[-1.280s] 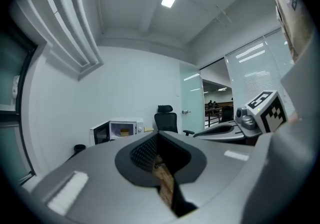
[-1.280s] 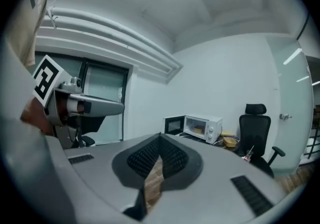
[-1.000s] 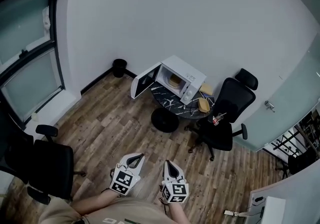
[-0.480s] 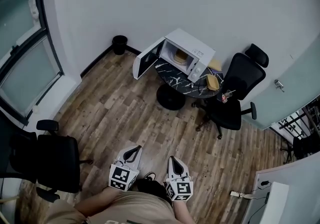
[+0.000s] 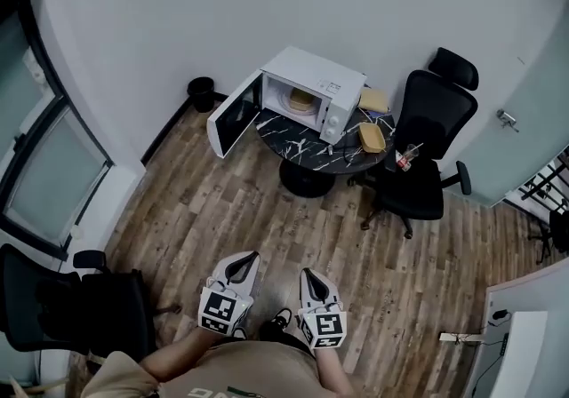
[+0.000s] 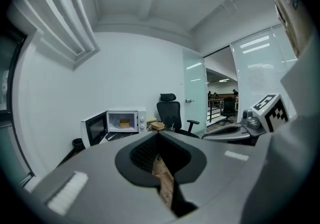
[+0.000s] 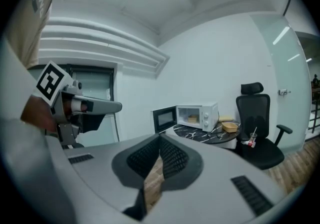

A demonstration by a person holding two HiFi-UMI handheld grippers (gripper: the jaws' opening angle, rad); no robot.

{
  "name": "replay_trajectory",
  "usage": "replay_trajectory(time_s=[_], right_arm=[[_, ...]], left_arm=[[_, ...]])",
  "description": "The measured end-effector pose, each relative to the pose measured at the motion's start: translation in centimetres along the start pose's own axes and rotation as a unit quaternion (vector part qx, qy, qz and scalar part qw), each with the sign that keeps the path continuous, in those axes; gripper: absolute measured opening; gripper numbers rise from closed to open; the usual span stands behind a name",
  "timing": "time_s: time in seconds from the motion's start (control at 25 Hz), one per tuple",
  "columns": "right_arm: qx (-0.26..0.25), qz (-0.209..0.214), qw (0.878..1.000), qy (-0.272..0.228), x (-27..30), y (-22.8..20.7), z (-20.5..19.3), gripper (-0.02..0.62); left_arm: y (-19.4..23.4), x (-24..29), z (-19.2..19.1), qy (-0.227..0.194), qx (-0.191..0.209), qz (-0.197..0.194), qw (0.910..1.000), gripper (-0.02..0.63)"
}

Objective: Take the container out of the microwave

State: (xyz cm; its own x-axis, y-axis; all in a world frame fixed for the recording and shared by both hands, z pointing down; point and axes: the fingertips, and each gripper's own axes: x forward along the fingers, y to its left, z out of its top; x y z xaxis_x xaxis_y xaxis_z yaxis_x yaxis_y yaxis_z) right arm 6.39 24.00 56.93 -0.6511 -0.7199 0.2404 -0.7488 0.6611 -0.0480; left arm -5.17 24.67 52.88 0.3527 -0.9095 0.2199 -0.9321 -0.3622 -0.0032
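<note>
A white microwave [image 5: 313,96] stands on a round dark marble table [image 5: 293,140] by the far wall, with its door [image 5: 233,116] swung open to the left. Inside it sits a tan container [image 5: 302,100], also seen small in the left gripper view [image 6: 124,123] and the right gripper view [image 7: 192,119]. My left gripper [image 5: 242,265] and right gripper [image 5: 310,279] are held low near my body, far from the table. Both point toward the microwave. Each has its jaws closed together with nothing between them.
A black office chair [image 5: 433,146] stands right of the table with a small bottle [image 5: 407,159] on its seat. Two tan trays [image 5: 371,136] lie beside the microwave. There is a black bin [image 5: 202,88] by the wall and another black chair [image 5: 62,312] at my left. The floor is wood.
The microwave and table have shifted in the head view and now sit more centred ahead of me. Both grippers stay shut and low in front of my body.
</note>
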Motion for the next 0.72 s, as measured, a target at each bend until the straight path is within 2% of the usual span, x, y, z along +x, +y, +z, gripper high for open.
replay_trajectory(time_s=[0.08,0.24,0.4,0.56,0.72], right_arm=[[0.001,-0.004,1.0,0.007,1.1,-2.6,-0.3,0.009],[-0.001,-0.005,1.0,0.02,3.1,-7.0,-0.6,0.009],[0.015,0.022,0.999,0.027,5.8,-9.2,-0.4,0.009],[0.06,0.042,0.997,0.035,7.6,-10.7,-0.6,0.009],[0.049,0.051,0.997,0.038,10.1,-11.5,0.3,0.009]], left_arm=[[-0.4,2.5,0.7,0.002,-0.011,-0.006,0.9999,0.008],[-1.0,6.7,1.1,0.007,-0.018,0.007,0.9998,0.008],[-0.7,9.7,1.3,0.022,-0.021,0.011,0.9995,0.008],[0.3,11.7,1.1,0.035,-0.035,0.016,0.9986,0.008],[2.3,13.8,1.6,0.033,-0.028,0.021,0.9988,0.008]])
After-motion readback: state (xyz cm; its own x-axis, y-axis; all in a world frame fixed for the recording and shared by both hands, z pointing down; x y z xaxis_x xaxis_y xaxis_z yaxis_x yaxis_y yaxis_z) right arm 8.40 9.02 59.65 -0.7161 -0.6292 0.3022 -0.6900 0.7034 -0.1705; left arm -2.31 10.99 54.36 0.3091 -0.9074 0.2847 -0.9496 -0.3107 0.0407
